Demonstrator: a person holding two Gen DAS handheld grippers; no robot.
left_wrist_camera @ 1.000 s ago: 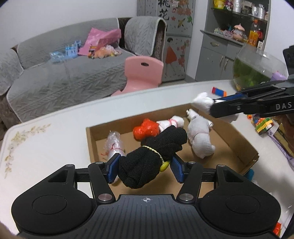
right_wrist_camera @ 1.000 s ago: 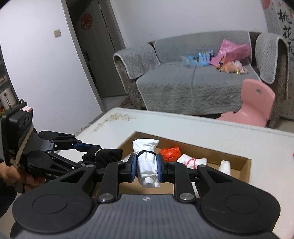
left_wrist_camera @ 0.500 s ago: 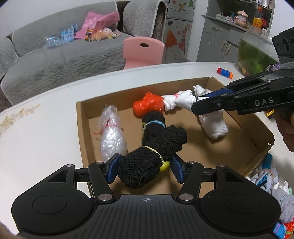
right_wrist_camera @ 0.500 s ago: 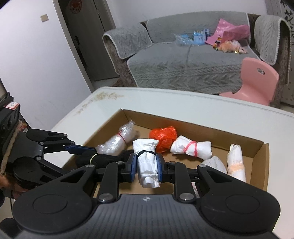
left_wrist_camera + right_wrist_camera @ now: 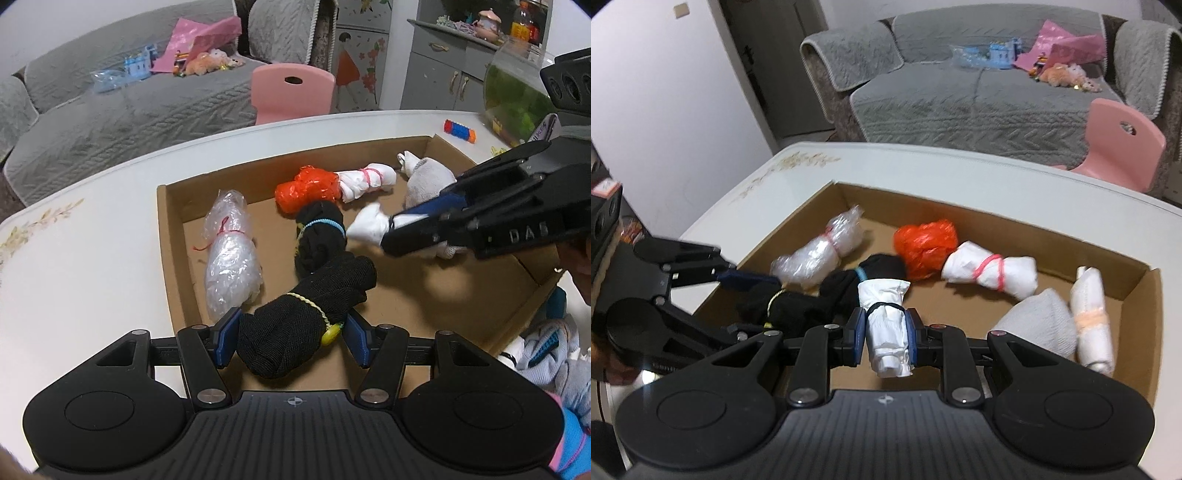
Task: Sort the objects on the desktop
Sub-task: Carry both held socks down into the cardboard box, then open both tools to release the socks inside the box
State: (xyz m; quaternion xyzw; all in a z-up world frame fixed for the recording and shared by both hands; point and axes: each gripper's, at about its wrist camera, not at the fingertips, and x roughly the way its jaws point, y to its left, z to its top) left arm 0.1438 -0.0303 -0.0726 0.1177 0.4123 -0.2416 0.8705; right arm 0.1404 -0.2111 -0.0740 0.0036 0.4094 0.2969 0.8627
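Gripping: we are clamping the left gripper (image 5: 290, 332) on a black sock roll (image 5: 314, 310) and the right gripper (image 5: 885, 334) on a white roll (image 5: 886, 325).
Position: we are holding both over the cardboard box (image 5: 1137, 295).
Handling: we are judging both rolls light, soft and squashy, best pinched mid-body beside their bands.
Neighbours: we are hovering near an orange bundle (image 5: 925, 249).

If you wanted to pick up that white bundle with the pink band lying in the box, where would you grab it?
Probably at the waist of the white bundle, where the pink rubber band cinches it narrowest. It lies flat, its length along the cardboard box's back wall, so come from above with the fingers across its width. One end touches the orange bag, so stay clear of that end.
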